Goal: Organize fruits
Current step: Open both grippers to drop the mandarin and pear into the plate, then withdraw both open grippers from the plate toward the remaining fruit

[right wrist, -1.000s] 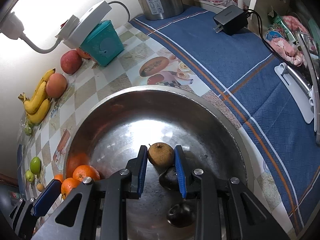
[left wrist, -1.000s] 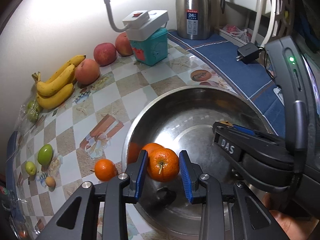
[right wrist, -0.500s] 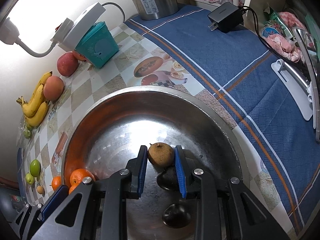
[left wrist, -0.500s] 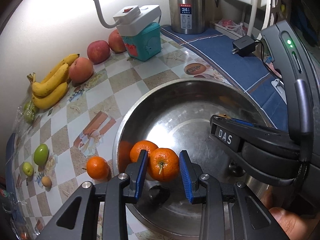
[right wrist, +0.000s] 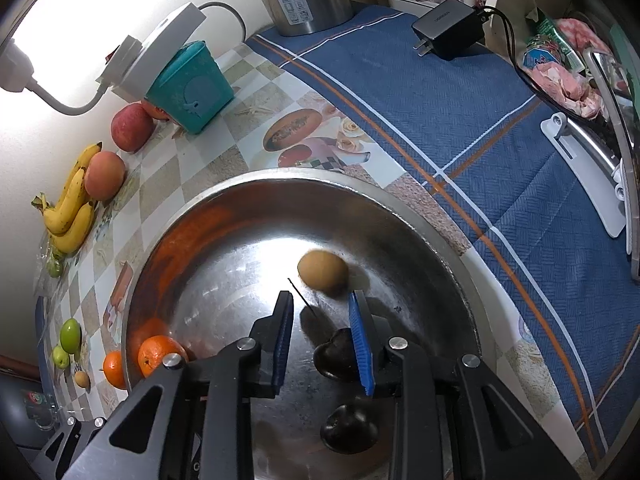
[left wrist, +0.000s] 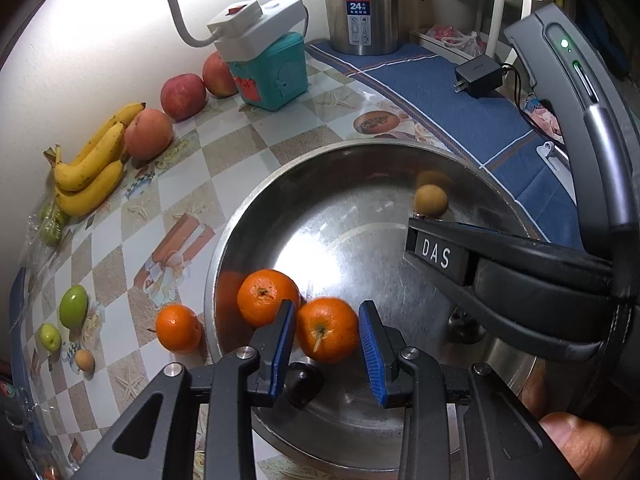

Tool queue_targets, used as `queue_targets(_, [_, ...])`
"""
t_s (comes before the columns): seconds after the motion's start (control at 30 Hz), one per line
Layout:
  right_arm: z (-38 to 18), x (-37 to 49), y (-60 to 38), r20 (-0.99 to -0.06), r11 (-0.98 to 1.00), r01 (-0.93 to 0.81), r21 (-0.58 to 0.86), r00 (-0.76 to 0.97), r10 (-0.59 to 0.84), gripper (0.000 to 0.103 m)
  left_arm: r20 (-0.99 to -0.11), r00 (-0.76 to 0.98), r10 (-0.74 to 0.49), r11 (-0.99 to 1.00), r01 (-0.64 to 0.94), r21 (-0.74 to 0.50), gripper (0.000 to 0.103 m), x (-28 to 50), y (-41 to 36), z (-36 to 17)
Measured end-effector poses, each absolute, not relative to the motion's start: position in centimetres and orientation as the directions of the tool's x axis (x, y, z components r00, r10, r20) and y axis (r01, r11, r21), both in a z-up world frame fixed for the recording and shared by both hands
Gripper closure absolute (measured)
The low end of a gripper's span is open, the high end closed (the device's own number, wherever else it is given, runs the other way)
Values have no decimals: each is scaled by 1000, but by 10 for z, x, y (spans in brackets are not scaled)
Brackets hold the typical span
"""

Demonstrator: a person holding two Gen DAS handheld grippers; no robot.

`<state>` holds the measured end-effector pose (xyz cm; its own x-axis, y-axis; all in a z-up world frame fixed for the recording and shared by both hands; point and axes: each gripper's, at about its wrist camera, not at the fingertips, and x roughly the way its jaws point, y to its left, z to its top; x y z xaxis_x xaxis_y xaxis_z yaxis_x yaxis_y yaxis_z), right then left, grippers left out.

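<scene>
Left claw (left wrist: 326,304): it is gripping an orange (left wrist: 326,328) between its blue pads and tilting steeply down over the steel bowl (left wrist: 348,145), so the fruit is hanging above the floor of the bowl, apparently for setting down.
Right claw (right wrist: 320,295): it is standing narrow and empty, with nothing between the pads.
Brown fruit (right wrist: 322,270): it is showing blurred just past the right claw's tips at 12 o'clock, inside the bowl, likely rolling.
Dark fruits (right wrist: 334,354): they are lying on the bowl floor under the right claw, one partly hidden by its 3 o'clock finger.
Second orange (left wrist: 266,298): it is sitting in the bowl at 10 o'clock of the held one, suggesting like fruits are being grouped.
Third orange (left wrist: 178,328): it is waiting on the table (left wrist: 224,160) just outside the rim at 9 o'clock.
Bananas (left wrist: 88,164): they are lying along the wall at 10 o'clock, well apart from the bowl.
</scene>
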<state>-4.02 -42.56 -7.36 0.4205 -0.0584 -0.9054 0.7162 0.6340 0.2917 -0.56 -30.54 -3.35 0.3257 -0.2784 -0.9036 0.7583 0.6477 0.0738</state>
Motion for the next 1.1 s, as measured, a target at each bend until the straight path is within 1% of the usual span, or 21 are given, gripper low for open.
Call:
queue_targets(0.07, [-73,-41,-426,-906,632,718,290,418,-59,72,-902,327,-283,647,759,72,68,-6,-306,-32])
queue_targets(0.13, [-73,-41,-426,-907,633,718,289,417,-59,67,-901,327,-284,647,759,72,66,-7,-306,-31])
queue_targets(0.33, [-67,-42,-424,-909,644,716,269,410,-76,65,-900,326,-289,656,752,62,66,-4,-305,-27])
queue_targets(0.37, [-65,-42,-424,-908,646,715,267,412,-81,62,-899,327,-291,660,749,58,66,-3,-304,-26])
queue_targets(0.4, [-62,-42,-425,-906,646,715,267,415,-86,51,-899,327,-292,665,744,55,64,-2,-303,-25])
queue_targets(0.43, [-61,-43,-425,-905,645,715,268,417,-88,44,-900,326,-289,671,739,52,60,-1,-302,-24])
queue_targets(0.5, [-57,-44,-425,-904,648,712,268,419,-87,44,-903,321,-284,682,730,45,55,1,-300,-22])
queue_targets(0.57, [-54,-44,-424,-905,657,708,259,415,-90,44,-905,311,-292,695,719,23,52,4,-297,-19])
queue_targets(0.6, [-53,-44,-423,-907,660,706,255,412,-91,42,-905,309,-294,704,710,14,47,6,-296,-18])
queue_targets(0.63, [-52,-44,-423,-909,664,705,250,408,-91,39,-904,309,-294,719,695,3,41,9,-293,-16])
queue_targets(0.7, [-49,-44,-421,-910,668,702,246,405,-91,35,-905,312,-289,745,667,-8,39,15,-288,-13])
queue_targets(0.83, [-43,-45,-417,-913,684,693,229,396,-96,35,-910,317,-266,817,575,-38,31,33,-270,-9])
queue_targets(0.93, [-40,-45,-415,-915,685,691,230,394,-89,35,-918,317,-236,865,499,-50,28,46,-254,-11])
queue_targets(1.07, [-40,-43,-413,-924,697,685,213,372,-83,36,-923,314,-223,916,392,-88,27,63,-230,-12])
queue_targets(1.1, [-40,-43,-412,-926,699,683,212,370,-80,36,-923,315,-219,926,364,-95,25,67,-224,-11])
